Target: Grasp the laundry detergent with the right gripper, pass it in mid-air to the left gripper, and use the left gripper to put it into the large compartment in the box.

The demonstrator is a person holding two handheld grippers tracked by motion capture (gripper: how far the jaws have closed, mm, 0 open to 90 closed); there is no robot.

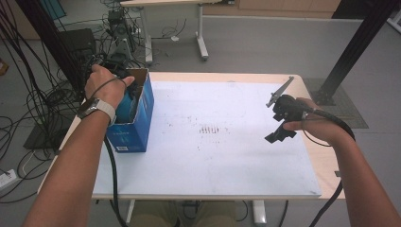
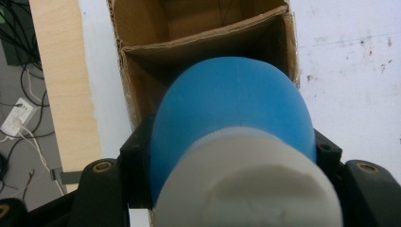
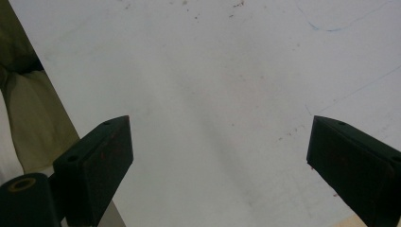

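Grey floor, cables, desk legs.

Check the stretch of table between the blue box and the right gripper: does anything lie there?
Nothing lies there. In the high view the white sheet runs bare, apart from small dark stains, from the blue box to the right gripper.

Black hand-held gripper; perhaps silver wristwatch; bare forearms.

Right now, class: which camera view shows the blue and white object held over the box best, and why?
The left gripper view: the blue and white object fills the middle, clamped between the black jaws above the open cardboard box. The high view shows just a blue sliver behind the left hand.
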